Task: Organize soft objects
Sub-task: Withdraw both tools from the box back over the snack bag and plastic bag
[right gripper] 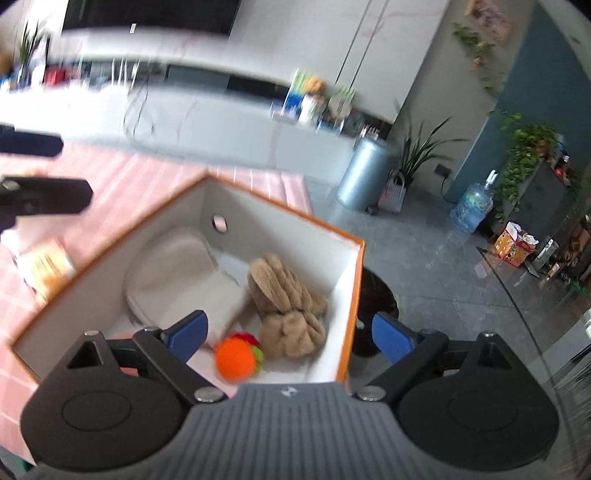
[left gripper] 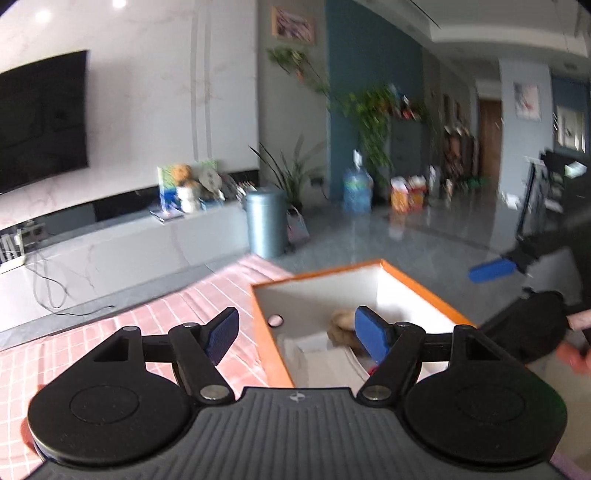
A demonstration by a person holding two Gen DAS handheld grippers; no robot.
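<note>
Inside 1 orange-edged box [right gripper: 347,291] on pink checked table [right gripper: 122,184]: 1 brown plush toy [right gripper: 286,306], 1 orange knit ball [right gripper: 236,359], 1 white cushion [right gripper: 173,273]. Left gripper [left gripper: 297,334] & right gripper [right gripper: 288,338] jaws wide apart, nothing held.

Tan plush [right gripper: 286,301], seemingly slumped, in box [right gripper: 349,291]

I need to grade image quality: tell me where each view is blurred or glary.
Left wrist view: plants and right edge smeared; ceiling lights flare; left tool sharp. Right wrist view: TV wall streaked; orange ball soft; floor shiny.
</note>
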